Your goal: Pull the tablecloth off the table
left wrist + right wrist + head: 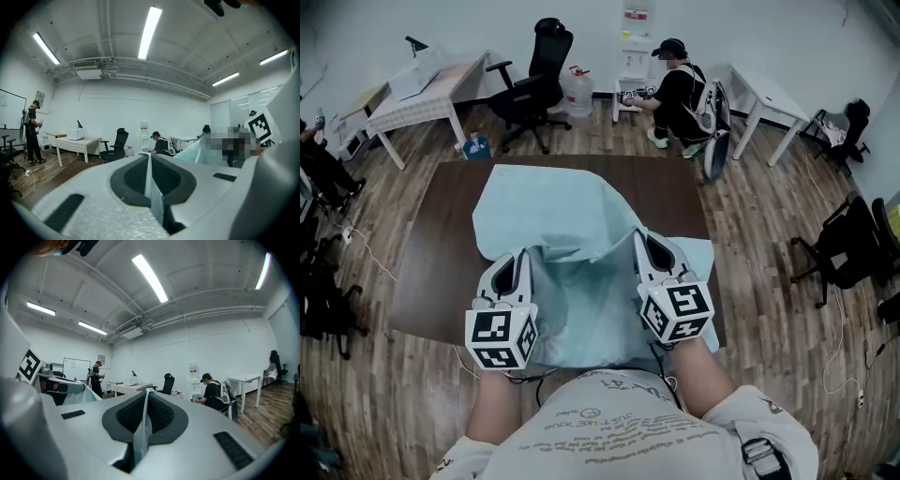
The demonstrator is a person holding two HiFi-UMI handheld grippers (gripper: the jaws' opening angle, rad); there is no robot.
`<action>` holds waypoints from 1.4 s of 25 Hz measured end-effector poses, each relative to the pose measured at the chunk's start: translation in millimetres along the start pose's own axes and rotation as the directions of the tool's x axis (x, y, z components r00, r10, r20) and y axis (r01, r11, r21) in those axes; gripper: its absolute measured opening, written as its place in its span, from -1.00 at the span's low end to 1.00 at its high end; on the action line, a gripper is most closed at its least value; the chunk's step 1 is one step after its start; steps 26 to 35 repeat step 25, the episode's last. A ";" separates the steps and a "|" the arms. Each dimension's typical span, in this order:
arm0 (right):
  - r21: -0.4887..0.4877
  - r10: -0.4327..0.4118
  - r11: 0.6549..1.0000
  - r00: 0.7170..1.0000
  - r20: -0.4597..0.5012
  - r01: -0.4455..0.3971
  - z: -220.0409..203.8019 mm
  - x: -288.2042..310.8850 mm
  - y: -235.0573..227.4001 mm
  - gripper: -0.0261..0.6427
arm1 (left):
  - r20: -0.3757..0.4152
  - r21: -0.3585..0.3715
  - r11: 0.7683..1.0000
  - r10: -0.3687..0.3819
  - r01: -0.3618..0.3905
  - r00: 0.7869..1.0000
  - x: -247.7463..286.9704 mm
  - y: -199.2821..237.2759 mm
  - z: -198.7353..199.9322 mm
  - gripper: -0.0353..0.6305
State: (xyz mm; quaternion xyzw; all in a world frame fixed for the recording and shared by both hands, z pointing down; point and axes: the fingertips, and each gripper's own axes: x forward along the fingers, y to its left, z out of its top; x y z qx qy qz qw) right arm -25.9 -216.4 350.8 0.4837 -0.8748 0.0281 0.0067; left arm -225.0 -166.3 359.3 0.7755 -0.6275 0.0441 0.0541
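Far left, past the dark brown table (431, 253), I see a checked-top desk (427, 89) and a black office chair (530, 89). My left gripper (523, 255) is clamped tight on the pale blue tablecloth (551, 214). Its own view shows a thin strip of cloth pinched between the closed jaws. The cloth's near edge is gathered and lifted off the table between the two tools. Its far part lies crumpled on the tabletop, with bare wood showing on either side and at the far end. My right gripper (643, 238) is likewise closed on a narrow fold of the cloth. Both tools point roughly level, away from me. Further right, a person (678, 89) crouches on the floor beside a white table (764, 94).
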 end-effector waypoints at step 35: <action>0.025 -0.004 1.000 1.000 -0.005 0.004 2.0 9.5 2.2 -0.89 | -0.030 0.011 0.998 0.059 -0.059 0.998 3.3 20.2 -6.9 -0.86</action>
